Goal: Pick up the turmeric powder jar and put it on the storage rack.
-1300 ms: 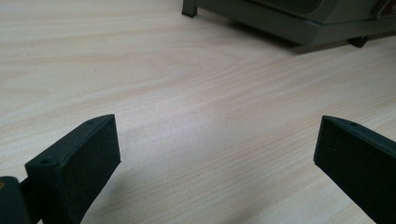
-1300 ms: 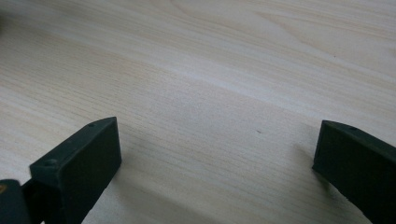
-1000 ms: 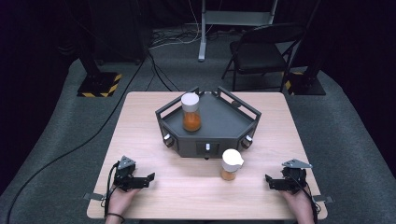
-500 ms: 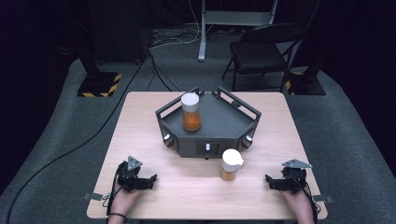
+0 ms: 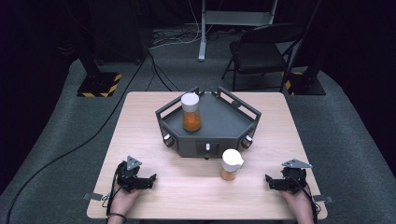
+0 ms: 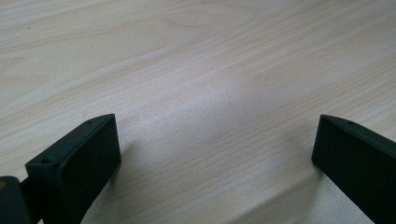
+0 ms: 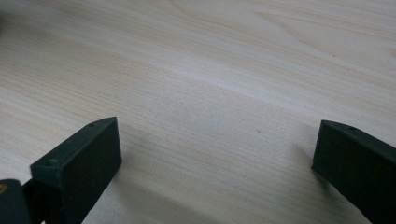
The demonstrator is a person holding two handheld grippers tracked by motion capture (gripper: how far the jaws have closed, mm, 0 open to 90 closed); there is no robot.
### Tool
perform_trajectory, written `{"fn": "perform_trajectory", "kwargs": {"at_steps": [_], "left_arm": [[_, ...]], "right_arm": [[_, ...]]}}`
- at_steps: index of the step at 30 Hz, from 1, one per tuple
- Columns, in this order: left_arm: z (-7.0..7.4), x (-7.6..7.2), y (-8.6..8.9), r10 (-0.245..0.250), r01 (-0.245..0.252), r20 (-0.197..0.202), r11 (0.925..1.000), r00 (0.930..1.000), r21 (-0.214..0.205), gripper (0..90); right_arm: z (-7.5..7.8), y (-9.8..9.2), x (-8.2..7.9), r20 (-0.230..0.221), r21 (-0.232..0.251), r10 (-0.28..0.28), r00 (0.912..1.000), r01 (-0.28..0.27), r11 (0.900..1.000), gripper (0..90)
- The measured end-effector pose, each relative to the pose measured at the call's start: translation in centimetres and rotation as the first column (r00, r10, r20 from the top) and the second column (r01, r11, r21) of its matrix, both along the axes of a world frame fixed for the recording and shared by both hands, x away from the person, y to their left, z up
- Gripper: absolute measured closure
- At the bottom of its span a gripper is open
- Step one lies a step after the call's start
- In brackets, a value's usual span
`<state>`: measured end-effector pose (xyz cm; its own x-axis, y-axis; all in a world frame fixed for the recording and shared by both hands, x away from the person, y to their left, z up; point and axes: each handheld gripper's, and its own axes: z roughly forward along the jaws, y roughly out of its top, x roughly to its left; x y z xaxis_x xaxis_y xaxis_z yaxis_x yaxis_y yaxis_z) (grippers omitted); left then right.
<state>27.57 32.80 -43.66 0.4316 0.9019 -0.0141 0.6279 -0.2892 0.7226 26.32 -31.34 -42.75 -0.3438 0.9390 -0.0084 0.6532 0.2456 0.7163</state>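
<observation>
2 jars [image 5: 191,112] [image 5: 230,164], 1 tray [image 5: 224,122], 2 tools [image 5: 148,179] [image 5: 269,181], 1 chair [image 5: 261,51].

The left gripper [image 5: 148,179] and the right gripper [image 5: 269,181] both rest low in the person's hands, jaws spread wide apart and pointing toward each other.
</observation>
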Motion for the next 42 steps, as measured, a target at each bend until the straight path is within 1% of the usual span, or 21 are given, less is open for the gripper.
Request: {"fn": "perform_trajectory", "kwargs": {"at_steps": [6, 9, 13, 16, 19, 24, 26, 28, 30, 33, 35, 36, 42], "left_arm": [[0.0, 0.0, 0.0, 0.003, -0.003, 0.001, 1.0000, 1.0000, -0.001, 0.7], [0.0, 0.0, 0.0, 0.003, -0.003, 0.001, 1.0000, 1.0000, -0.001, 0.7], [0.0, 0.0, 0.0, 0.003, -0.003, -0.001, 1.0000, 1.0000, 0.002, 0.7], [0.0, 0.0, 0.0, 0.005, -0.005, -0.001, 1.0000, 1.0000, 0.002, 0.7], [0.0, 0.0, 0.0, 0.005, -0.005, -0.001, 1.0000, 1.0000, 0.002, 0.7], [0.0, 0.0, 0.0, 0.005, -0.005, -0.001, 1.0000, 1.0000, 0.002, 0.7], [0.0, 0.0, 0.0, 0.005, -0.005, -0.001, 1.0000, 1.0000, 0.003, 0.7], [0.0, 0.0, 0.0, 0.007, -0.007, -0.001, 1.0000, 1.0000, 0.003, 0.7], [0.0, 0.0, 0.0, 0.007, -0.007, -0.001, 1.0000, 1.0000, 0.003, 0.7], [0.0, 0.0, 0.0, 0.006, -0.006, -0.001, 1.0000, 1.0000, 0.003, 0.7], [0.0, 0.0, 0.0, 0.007, -0.007, -0.001, 1.0000, 1.0000, 0.003, 0.7], [0.0, 0.0, 0.0, 0.007, -0.007, -0.001, 1.0000, 1.0000, 0.003, 0.6], [0.0, 0.0, 0.0, 0.006, -0.006, -0.002, 1.0000, 1.0000, 0.003, 0.6]], "right_arm": [[0.1, -0.2, -0.2, 0.002, 0.004, 0.001, 1.0000, -0.001, 1.0000, 3.7], [0.1, -0.1, -0.3, -0.002, 0.005, -0.004, 1.0000, 0.004, 1.0000, 3.6], [0.3, -0.3, -0.2, -0.009, 0.013, 0.008, 0.9999, -0.008, 0.9999, 3.5], [0.4, -0.6, -0.2, -0.018, 0.034, 0.010, 0.9998, -0.010, 0.9994, 4.4], [0.7, -0.8, -0.2, -0.022, 0.041, 0.017, 0.9996, -0.016, 0.9990, 6.1], [1.0, -0.7, -0.6, -0.002, 0.048, 0.029, 0.9996, -0.029, 0.9984, 6.6], [1.3, -0.7, -0.8, 0.006, 0.053, 0.035, 0.9994, -0.035, 0.9980, 5.2], [1.7, -0.5, -1.2, 0.027, 0.057, 0.064, 0.9976, -0.066, 0.9962, 4.3], [1.8, -0.5, -1.2, 0.034, 0.059, 0.073, 0.9968, -0.075, 0.9954, 4.1], [2.0, -0.4, -1.5, 0.049, 0.082, 0.089, 0.9948, -0.093, 0.9924, 4.0], [2.2, -0.5, -1.5, 0.050, 0.113, 0.093, 0.9944, -0.098, 0.9887, 4.0], [2.3, -0.4, -1.6, 0.049, 0.122, 0.094, 0.9944, -0.099, 0.9876, 4.0], [3.0, -0.2, -2.4, 0.092, 0.153, 0.126, 0.9877, -0.139, 0.9784, 4.1]]}}
